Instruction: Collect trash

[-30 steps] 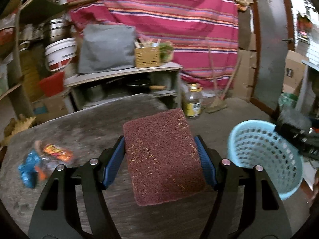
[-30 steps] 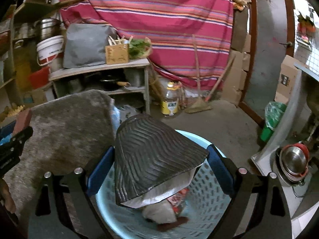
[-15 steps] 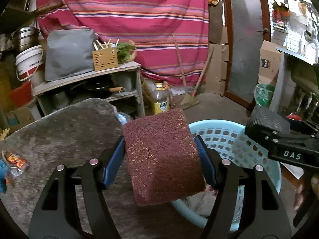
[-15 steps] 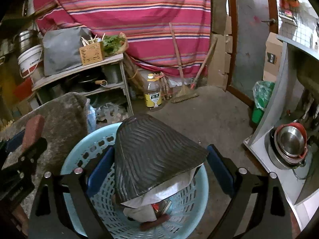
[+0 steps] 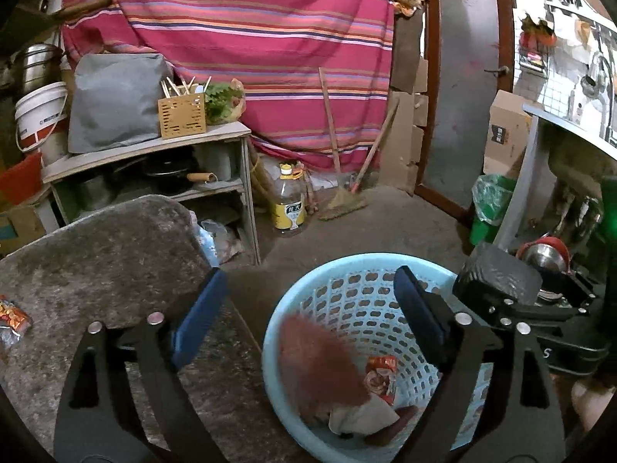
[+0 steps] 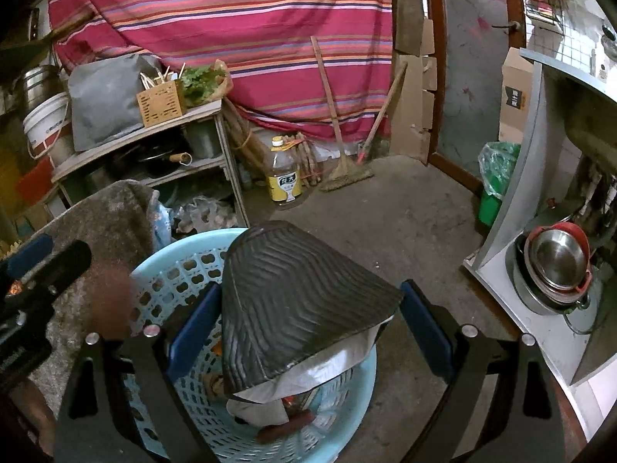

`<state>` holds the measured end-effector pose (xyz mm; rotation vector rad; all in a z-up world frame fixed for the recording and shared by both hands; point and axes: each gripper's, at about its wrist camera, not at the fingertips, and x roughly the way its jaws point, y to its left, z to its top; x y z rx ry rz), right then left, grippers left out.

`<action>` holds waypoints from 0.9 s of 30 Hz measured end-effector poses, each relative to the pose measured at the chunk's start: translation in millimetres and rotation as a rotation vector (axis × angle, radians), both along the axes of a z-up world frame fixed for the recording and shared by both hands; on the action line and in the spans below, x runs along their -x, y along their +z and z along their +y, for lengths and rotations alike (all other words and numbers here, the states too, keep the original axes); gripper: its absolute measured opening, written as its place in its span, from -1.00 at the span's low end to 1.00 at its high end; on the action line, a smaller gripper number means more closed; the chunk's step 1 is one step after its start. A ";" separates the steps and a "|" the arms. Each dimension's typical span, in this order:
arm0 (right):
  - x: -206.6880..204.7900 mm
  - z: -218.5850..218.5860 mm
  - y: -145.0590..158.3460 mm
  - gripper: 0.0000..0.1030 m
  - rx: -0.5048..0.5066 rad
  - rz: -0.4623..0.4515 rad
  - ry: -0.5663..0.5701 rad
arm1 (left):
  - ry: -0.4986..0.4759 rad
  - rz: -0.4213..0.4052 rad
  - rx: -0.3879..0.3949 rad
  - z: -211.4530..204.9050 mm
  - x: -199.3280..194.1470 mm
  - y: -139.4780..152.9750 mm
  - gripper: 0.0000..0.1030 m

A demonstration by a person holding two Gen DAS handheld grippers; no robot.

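Observation:
My left gripper point(image 5: 308, 308) is open and empty over the near rim of a light blue basket point(image 5: 347, 274). A maroon scouring pad point(image 5: 320, 366), blurred, is dropping inside the basket, above a red wrapper point(image 5: 380, 376) and pale paper. My right gripper point(image 6: 308, 324) is shut on a black ribbed sheet with a white underside point(image 6: 293, 308), held over the basket point(image 6: 185, 266). The falling pad shows as a brown blur in the right wrist view point(image 6: 112, 301). A snack wrapper point(image 5: 11, 320) lies on the grey table point(image 5: 96, 254).
A shelf unit point(image 5: 154, 162) with a grey bag, a bucket and pans stands behind the table. An oil bottle point(image 5: 289, 200) and a broom point(image 5: 339, 196) stand by the striped curtain. A green bin point(image 5: 489, 208) and steel bowls point(image 6: 559, 266) are at the right.
My left gripper has swung right over the basket, opened and let go of the maroon pad, which is falling in. My right gripper still holds the black sheet over the basket.

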<state>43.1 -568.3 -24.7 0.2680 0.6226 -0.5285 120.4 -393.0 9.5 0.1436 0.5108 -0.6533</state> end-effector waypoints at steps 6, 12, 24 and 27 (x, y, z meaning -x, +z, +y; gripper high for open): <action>-5.9 7.4 3.3 0.76 0.002 -0.006 0.022 | 0.081 -0.035 -0.021 31.9 -5.1 4.4 0.88; -19.6 26.0 6.8 0.90 0.014 -0.009 0.036 | 0.169 -0.048 -0.032 87.3 -14.9 12.9 0.89; -53.6 86.8 24.9 0.92 0.066 -0.033 0.091 | 0.381 -0.064 -0.029 205.2 -45.2 19.6 0.89; -69.0 123.6 30.6 0.92 0.121 -0.044 0.161 | 0.433 -0.067 -0.039 235.0 -52.9 18.1 0.89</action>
